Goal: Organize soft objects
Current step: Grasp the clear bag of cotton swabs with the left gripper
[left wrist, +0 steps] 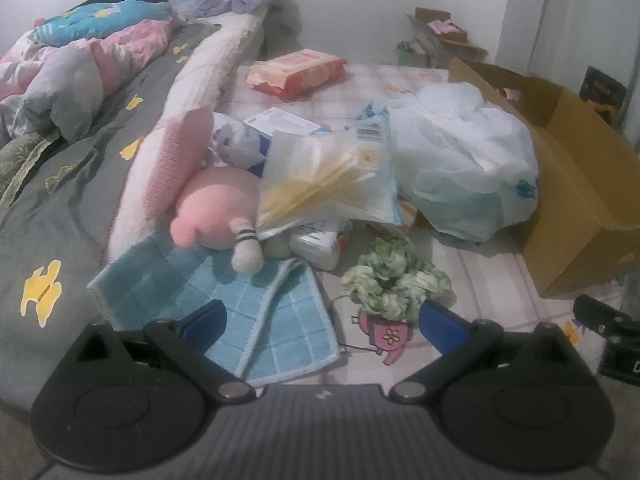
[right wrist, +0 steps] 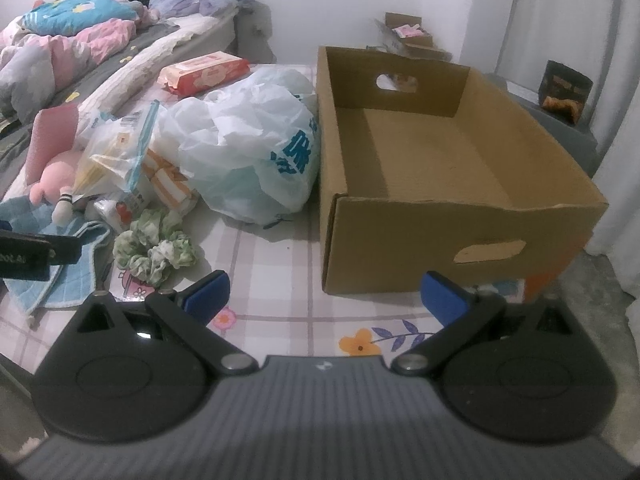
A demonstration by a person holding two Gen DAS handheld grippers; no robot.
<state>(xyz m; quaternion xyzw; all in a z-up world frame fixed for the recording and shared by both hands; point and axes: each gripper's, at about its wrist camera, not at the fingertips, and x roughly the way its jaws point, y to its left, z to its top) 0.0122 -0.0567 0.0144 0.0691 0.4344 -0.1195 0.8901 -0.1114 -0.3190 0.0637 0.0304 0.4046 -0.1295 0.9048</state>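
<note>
The brown cardboard box [right wrist: 420, 200], with an oval hand-hole cut in each end wall, stands open-topped on the checked, flower-printed mat [right wrist: 272, 264] with nothing visible on its floor, and just beside it slumps a crinkled white plastic bag [right wrist: 248, 152] printed with blue characters too distorted to read. The soft things lie left of the bag: a ruffled green-and-white scrunchie [left wrist: 394, 284], a blue waffle-textured cloth [left wrist: 256, 320], and a pink plush toy [left wrist: 216, 208] resting partly on that cloth (its striped limb pointing down). The left gripper [left wrist: 322, 322] hovers spread wide over the cloth and scrunchie, and the right gripper [right wrist: 326, 294] is likewise spread wide before the box, neither holding anything.
</note>
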